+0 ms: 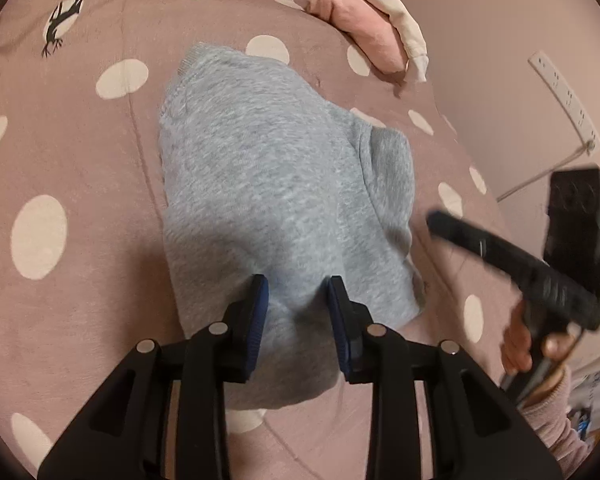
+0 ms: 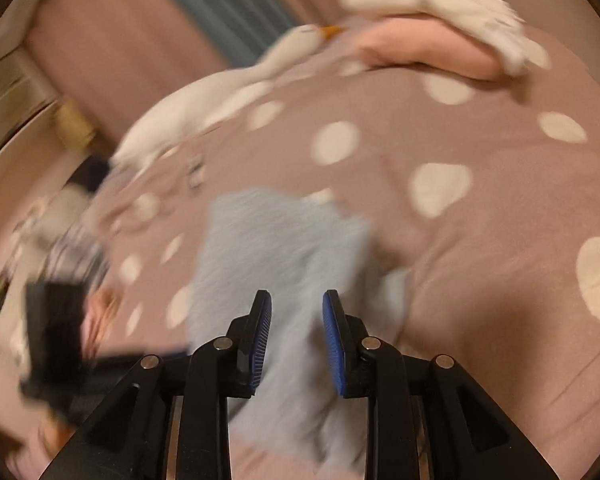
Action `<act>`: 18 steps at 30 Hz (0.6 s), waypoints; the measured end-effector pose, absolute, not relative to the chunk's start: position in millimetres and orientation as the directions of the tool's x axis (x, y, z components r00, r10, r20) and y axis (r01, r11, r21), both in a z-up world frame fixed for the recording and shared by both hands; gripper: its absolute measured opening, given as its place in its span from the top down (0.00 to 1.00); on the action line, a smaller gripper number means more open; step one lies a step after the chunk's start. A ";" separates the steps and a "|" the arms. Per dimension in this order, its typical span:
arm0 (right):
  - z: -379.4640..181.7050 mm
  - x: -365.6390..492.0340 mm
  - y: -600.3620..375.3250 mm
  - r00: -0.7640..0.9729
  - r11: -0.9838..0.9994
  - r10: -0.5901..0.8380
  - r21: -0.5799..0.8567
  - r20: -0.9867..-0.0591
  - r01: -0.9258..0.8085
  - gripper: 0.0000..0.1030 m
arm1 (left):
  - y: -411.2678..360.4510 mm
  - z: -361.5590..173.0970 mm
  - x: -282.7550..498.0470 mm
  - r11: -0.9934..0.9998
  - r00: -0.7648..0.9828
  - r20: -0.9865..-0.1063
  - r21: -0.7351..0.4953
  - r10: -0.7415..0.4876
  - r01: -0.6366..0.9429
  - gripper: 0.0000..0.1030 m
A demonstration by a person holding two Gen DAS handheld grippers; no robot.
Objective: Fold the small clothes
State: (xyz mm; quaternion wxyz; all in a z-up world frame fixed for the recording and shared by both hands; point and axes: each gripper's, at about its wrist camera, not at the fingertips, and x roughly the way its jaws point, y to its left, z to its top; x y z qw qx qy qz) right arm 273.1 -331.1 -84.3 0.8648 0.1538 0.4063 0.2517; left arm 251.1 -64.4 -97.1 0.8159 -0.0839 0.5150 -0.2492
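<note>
A grey knit garment (image 1: 268,184) lies folded on a pink bedspread with cream dots (image 1: 80,208). My left gripper (image 1: 298,304) stands at its near edge, and a bunched ridge of the grey cloth is pinched between the blue pads. My right gripper (image 1: 444,224) hovers just off the garment's right edge, held by a hand (image 1: 516,344), and touches nothing. In the blurred right wrist view the right gripper (image 2: 296,320) has its jaws apart, with the grey garment (image 2: 276,248) lying below them.
A folded pink garment (image 1: 364,28) and a cream one (image 1: 384,12) lie at the far end of the bed. A white goose plush (image 2: 204,108) rests along the far left side. A white power strip (image 1: 564,100) hangs on the wall at the right.
</note>
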 end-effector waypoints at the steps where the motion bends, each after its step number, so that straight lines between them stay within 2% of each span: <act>1: -87.8 261.0 -326.7 0.530 0.844 0.536 0.433 -0.657 -0.317 0.75 | -65.5 -97.5 249.9 0.864 0.347 -0.802 -0.386 -0.487 0.323 0.69; 2: -92.2 253.8 -325.7 0.520 0.850 0.527 0.425 -0.672 -0.312 0.75 | -66.3 -97.1 247.3 0.867 0.348 -0.805 -0.376 -0.480 0.328 0.67; 4: -105.0 243.8 -331.7 0.497 0.834 0.551 0.468 -0.671 -0.292 0.66 | -68.6 -97.2 243.8 0.871 0.350 -0.811 -0.358 -0.468 0.335 0.65; 5: -110.3 241.1 -334.7 0.490 0.829 0.556 0.486 -0.671 -0.276 0.53 | -69.7 -97.3 240.4 0.874 0.351 -0.815 -0.347 -0.461 0.341 0.65; 6: -115.3 238.8 -336.9 0.483 0.829 0.556 0.497 -0.677 -0.257 0.48 | -70.2 -97.2 237.3 0.876 0.354 -0.818 -0.334 -0.453 0.348 0.65; 11: -126.1 232.9 -334.7 0.486 0.838 0.543 0.477 -0.684 -0.265 0.48 | -68.1 -100.6 226.2 0.886 0.359 -0.832 -0.297 -0.423 0.357 0.64; 12: -123.8 234.0 -328.1 0.490 0.839 0.542 0.474 -0.683 -0.268 0.48 | -66.4 -102.5 226.0 0.890 0.357 -0.836 -0.295 -0.417 0.348 0.62; 14: -120.4 233.3 -320.5 0.494 0.842 0.538 0.457 -0.683 -0.287 0.49 | -60.9 -107.1 224.5 0.899 0.355 -0.843 -0.295 -0.404 0.323 0.52; 17: -123.6 236.1 -309.0 0.491 0.871 0.490 0.397 -0.720 -0.288 0.51 | -51.7 -119.1 227.4 0.912 0.337 -0.858 -0.304 -0.388 0.275 0.46; 18: -126.7 238.7 -307.8 0.491 0.881 0.472 0.382 -0.732 -0.278 0.58 | -49.0 -121.8 228.0 0.913 0.330 -0.860 -0.314 -0.390 0.259 0.46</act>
